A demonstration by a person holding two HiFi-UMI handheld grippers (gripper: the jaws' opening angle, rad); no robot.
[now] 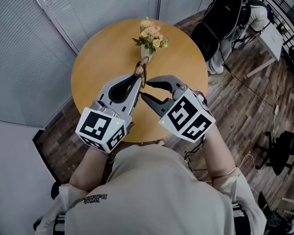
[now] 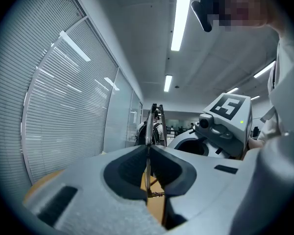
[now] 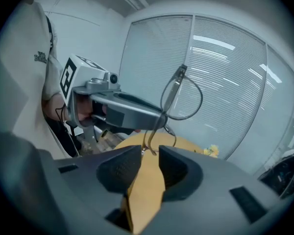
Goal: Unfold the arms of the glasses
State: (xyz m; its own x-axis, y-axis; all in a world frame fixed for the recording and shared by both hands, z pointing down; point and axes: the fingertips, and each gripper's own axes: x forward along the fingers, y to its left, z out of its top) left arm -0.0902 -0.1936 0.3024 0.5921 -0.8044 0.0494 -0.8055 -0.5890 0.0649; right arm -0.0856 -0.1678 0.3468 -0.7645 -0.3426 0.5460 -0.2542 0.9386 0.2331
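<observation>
Item: glasses (image 1: 141, 71). We hold them above round table (image 1: 95, 62), near flower vase (image 1: 150, 39). L gripper (image 1: 138, 80): jaws clamped on frame. R gripper (image 1: 145, 90): jaws apart, arm ends at its tips, ungripped.

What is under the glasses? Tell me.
The glasses, clamped in the left gripper, hang over bare wooden table. The open right gripper sits by their arm tips. Both grippers cover some tabletop.

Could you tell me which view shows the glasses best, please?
The right gripper view: the glasses show side-on, one lens outline clear. The left gripper view shows them edge-on between its jaws; the head view, small.
</observation>
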